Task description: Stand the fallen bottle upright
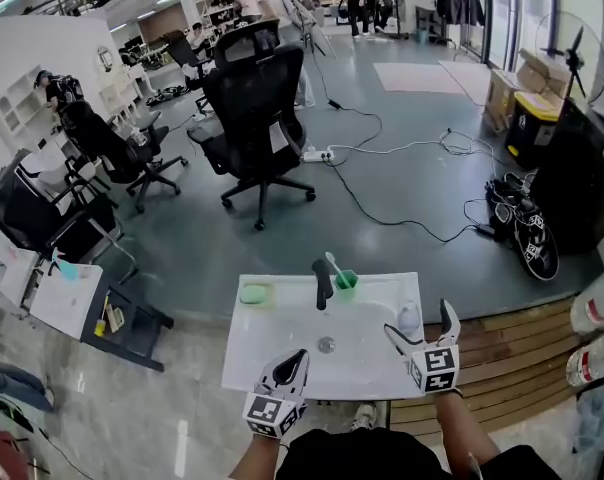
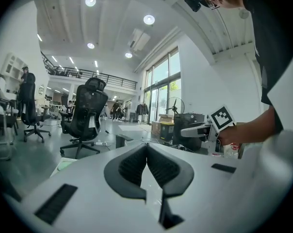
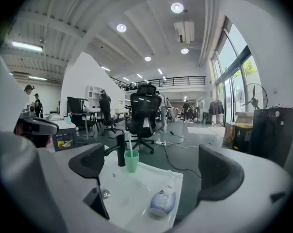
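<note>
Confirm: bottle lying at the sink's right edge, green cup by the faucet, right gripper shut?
No: the right gripper is open, jaws wide apart, gripping nothing, as the right gripper view shows. The bottle at the sink's right edge and the green cup by the faucet are correct.

Head view: pale translucent plastic bottle (image 1: 409, 315) at the right of the white washbasin (image 1: 282, 368), its near end hidden behind the right gripper (image 1: 420, 321), its label too small to read. Clear red-labelled bottles (image 1: 594, 311) at right, cut by the picture's edge.
</note>
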The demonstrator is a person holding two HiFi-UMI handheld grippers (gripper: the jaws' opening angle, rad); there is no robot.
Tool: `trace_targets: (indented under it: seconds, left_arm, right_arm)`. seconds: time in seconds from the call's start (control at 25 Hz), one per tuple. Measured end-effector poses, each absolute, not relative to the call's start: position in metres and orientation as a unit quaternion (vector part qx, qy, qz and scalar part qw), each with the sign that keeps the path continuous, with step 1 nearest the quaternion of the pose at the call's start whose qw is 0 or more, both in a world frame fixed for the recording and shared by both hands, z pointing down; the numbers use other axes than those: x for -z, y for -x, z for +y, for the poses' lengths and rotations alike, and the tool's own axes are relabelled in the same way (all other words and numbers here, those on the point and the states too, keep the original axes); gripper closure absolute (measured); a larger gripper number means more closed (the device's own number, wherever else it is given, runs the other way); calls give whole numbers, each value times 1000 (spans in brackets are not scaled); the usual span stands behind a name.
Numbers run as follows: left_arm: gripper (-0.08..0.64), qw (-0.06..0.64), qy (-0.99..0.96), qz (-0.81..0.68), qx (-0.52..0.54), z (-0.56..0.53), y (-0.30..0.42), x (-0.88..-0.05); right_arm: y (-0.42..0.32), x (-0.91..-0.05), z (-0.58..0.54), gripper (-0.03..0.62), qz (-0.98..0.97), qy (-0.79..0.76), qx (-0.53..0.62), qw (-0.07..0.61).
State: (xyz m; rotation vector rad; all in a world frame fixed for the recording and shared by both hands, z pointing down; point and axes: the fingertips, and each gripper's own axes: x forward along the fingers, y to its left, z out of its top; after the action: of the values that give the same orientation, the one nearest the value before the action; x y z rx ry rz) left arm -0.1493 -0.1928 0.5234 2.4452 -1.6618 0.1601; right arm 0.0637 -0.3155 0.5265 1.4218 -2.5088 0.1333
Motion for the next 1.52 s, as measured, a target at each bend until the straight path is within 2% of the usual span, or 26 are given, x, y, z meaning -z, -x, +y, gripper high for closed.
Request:
trace_targets:
  seconds: [0.52, 0.88, 1.08, 1.32, 1.52]
  left_arm:
    - [538, 96, -829, -545, -83, -233, 156, -541]
    - [538, 105, -850, -509, -89, -273, 175, -555]
    - [538, 107, -854, -502, -90, -287, 190, -560]
    - [538, 118, -849, -506, -98, -296, 217, -572]
    - [538, 122, -845, -511, -95, -308, 230, -575]
  right_arm:
    - [-86, -581, -381, -7, -825, -514, -143, 187]
    - [-84, -649, -421, -6, -781, -495, -228, 307]
    - [-75, -672, -449, 45, -759, -486, -253, 352]
    - [-72, -714, -485, 130, -718, -478, -303, 406]
    - [-77, -740, -506, 212, -689, -471, -350, 425]
